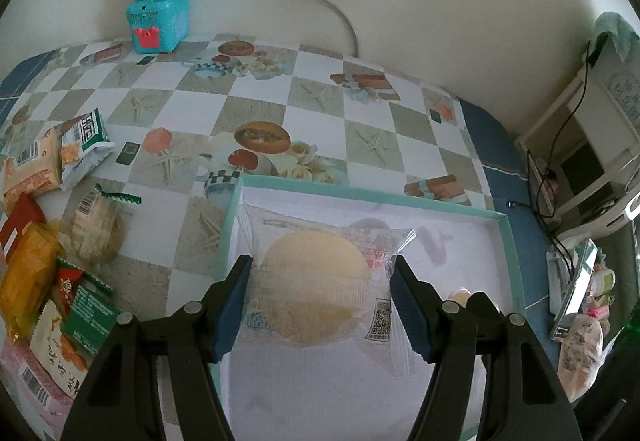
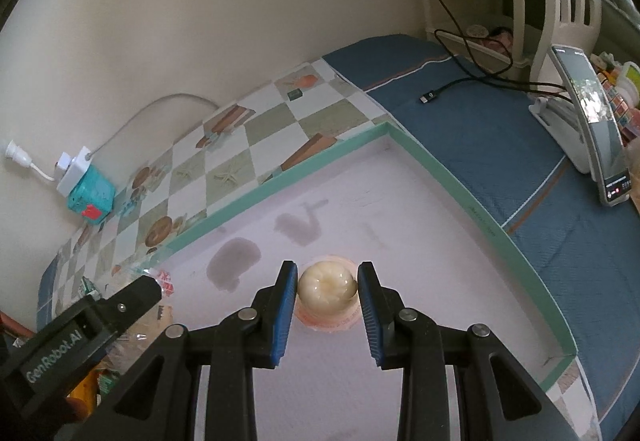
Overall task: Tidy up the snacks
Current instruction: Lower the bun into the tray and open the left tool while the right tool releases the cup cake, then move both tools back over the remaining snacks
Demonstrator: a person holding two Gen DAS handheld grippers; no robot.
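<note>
A wrapped round yellow cake [image 1: 316, 281] lies in a shallow white tray with a teal rim [image 1: 372, 197]. My left gripper [image 1: 322, 265] is open, its blue pads either side of the cake's clear wrapper. In the right wrist view, a small cream jelly cup [image 2: 328, 287] sits on the tray floor [image 2: 400, 241]. My right gripper [image 2: 328, 273] is open around it, pads close to its sides, not clearly touching. The left gripper's black body [image 2: 80, 337] shows at the lower left there.
Several snack packets [image 1: 52, 241] lie piled on the checked tablecloth left of the tray. A teal box with a white power strip [image 1: 160, 13] stands at the back by the wall. A phone on a stand [image 2: 596, 133] and a black cable [image 2: 460, 85] lie on the blue cloth at right.
</note>
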